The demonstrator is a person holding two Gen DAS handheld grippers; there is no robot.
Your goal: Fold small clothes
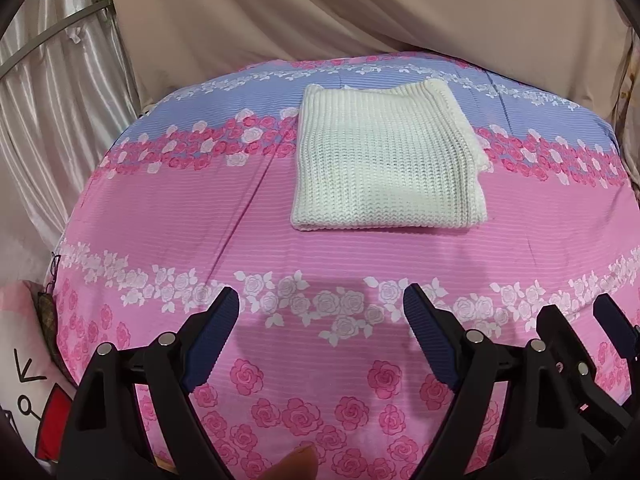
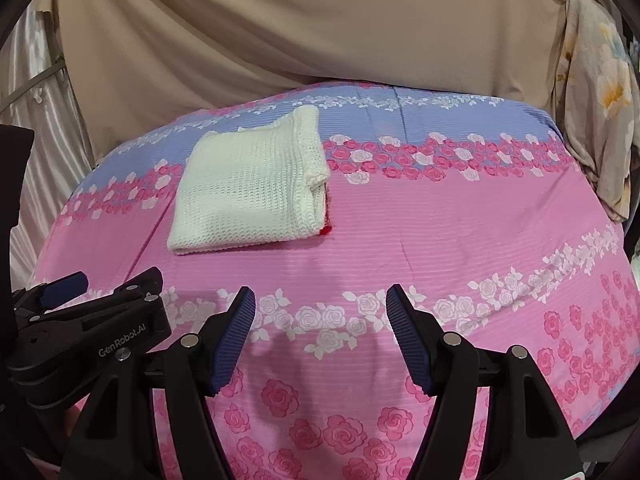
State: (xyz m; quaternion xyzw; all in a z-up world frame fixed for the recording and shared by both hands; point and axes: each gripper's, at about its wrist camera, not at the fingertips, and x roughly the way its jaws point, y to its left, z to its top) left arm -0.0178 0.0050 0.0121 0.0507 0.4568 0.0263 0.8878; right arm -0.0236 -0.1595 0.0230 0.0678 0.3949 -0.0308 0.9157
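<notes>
Two hand-held grippers hang side by side at the near edge of the bed, both with jaws spread and nothing between them. In the left wrist view the left hand-held gripper [image 1: 320, 320] frames bare pink sheet, and the right hand-held gripper [image 2: 320, 320] does the same in its own view; each also shows at the margin of the other's picture. A fingertip [image 1: 298, 460] of the person shows at the bottom of the left view.

Beyond the jaws, well apart from both, the white knit garment [image 1: 386, 156] lies on the floral bedsheet [image 1: 160, 208]. It is folded into a compact rectangle, flat and fairly square, lying across the line where the pink band meets the blue one. From the right view a bit of red [image 2: 326, 230] peeks out at its right near corner, and the layers on that right side gape slightly.

Farther back a beige drape [image 2: 280, 40] hangs behind the bed, with shiny curtains at far left.

By my judgement the fold looks finished or nearly so. The risk now is disturbance: a jaw snagging the open loops of the knit, or catching only the top layer at the gaping right edge, would drag the stack open and skew it on the smooth sheet.
</notes>
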